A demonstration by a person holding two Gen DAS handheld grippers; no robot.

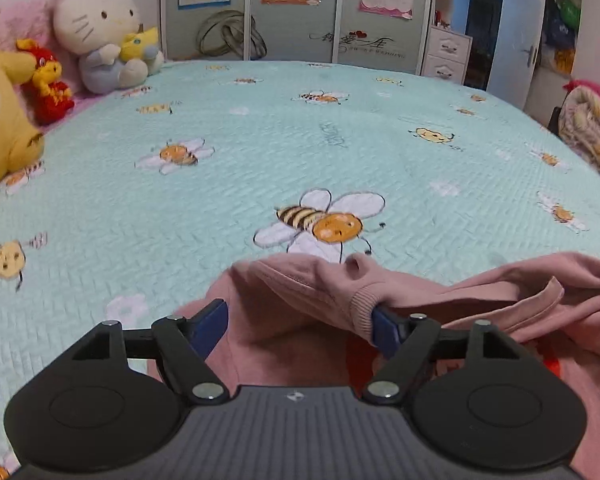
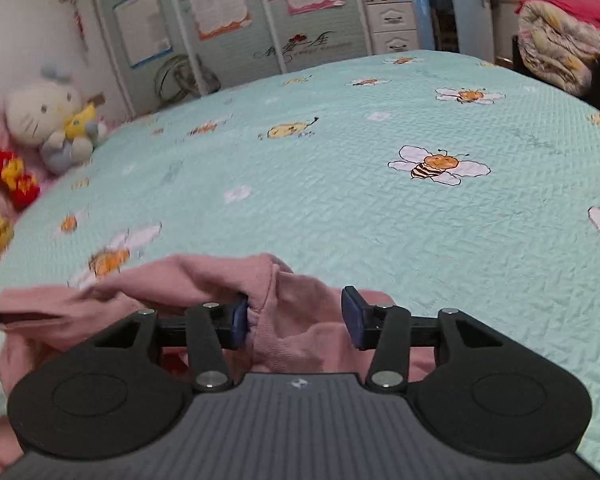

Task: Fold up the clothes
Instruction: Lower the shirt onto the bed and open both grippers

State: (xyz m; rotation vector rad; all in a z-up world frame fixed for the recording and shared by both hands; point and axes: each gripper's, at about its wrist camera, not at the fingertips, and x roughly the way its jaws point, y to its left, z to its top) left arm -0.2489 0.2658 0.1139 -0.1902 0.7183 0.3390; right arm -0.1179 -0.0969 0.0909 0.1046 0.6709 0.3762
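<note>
A pink sweatshirt (image 1: 320, 280) lies bunched on the mint bee-print bedspread (image 1: 220, 200), close under both grippers. My left gripper (image 1: 300, 326) stands wide open; a ribbed cuff of the sweatshirt drapes over its right blue finger (image 1: 384, 330), while the left finger is bare. In the right wrist view the same pink sweatshirt (image 2: 204, 276) is heaped in front, and my right gripper (image 2: 296, 318) is open with a fold of cloth lying between its pads, touching only the left finger (image 2: 240, 320). A red print shows on the cloth beneath.
Plush toys line the head of the bed at the left: a white cat (image 1: 100, 28), a red doll (image 1: 48, 80), a yellow one (image 1: 4, 120). A wardrobe (image 1: 300, 12) and white drawers (image 1: 446, 56) stand beyond. A folded quilt (image 2: 560, 48) sits at the right.
</note>
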